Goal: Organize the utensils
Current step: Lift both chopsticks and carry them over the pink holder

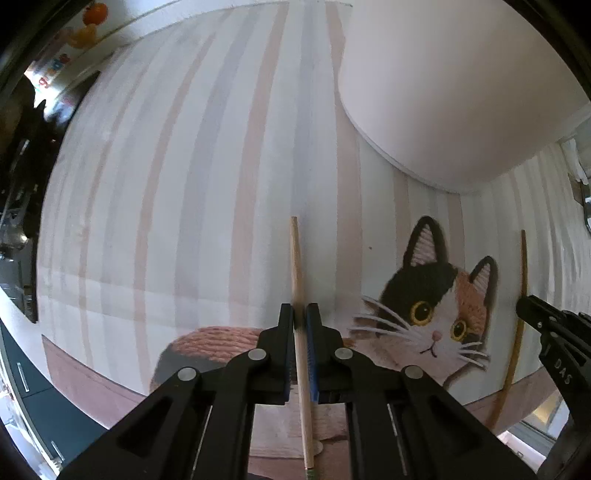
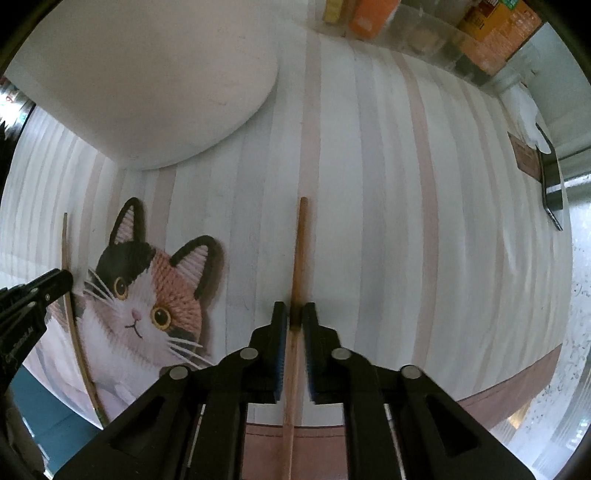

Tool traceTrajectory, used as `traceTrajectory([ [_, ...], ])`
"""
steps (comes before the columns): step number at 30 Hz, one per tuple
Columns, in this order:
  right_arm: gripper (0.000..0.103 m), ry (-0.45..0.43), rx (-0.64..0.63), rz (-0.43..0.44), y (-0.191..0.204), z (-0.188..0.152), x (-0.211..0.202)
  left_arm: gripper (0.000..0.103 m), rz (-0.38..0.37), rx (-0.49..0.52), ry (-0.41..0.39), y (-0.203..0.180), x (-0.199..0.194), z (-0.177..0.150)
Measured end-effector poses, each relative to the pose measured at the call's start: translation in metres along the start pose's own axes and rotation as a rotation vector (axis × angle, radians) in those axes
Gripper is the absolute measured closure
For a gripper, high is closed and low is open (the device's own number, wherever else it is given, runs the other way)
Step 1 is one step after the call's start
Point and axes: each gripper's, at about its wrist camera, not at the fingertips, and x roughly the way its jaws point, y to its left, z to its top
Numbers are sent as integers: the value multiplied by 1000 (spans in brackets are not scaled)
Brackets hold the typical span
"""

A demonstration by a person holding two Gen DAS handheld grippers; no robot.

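Note:
My left gripper (image 1: 300, 314) points down and is shut on a pale wooden chopstick (image 1: 295, 258), which runs lengthwise between its pads. My right gripper (image 2: 294, 314) is shut the same way on a darker brown chopstick (image 2: 300, 240). Both chopsticks lie level, close over a striped placemat (image 1: 184, 184) with a knitted cat picture (image 1: 439, 314); I cannot tell whether they touch it. Each gripper shows at the edge of the other's view: the right gripper (image 1: 526, 304) with its brown chopstick (image 1: 523, 266), the left gripper (image 2: 64, 278) with its pale chopstick (image 2: 65, 240).
A white plate (image 1: 443, 92) (image 2: 147, 74) sits on the mat beyond the cat picture. A metal utensil (image 2: 552, 184) lies at the mat's right edge. Clear containers and orange packets (image 2: 480, 29) stand along the far side.

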Motion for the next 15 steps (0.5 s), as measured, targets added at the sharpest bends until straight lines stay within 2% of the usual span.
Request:
traceTrajectory([
  [6,96,-68,60,42,-8,-13,-18,99,45,4,-115,9,-37,-2],
  [15,96,-226,94,79,-13,-31,-83,99,34,-27,-283,19,-108,-1],
])
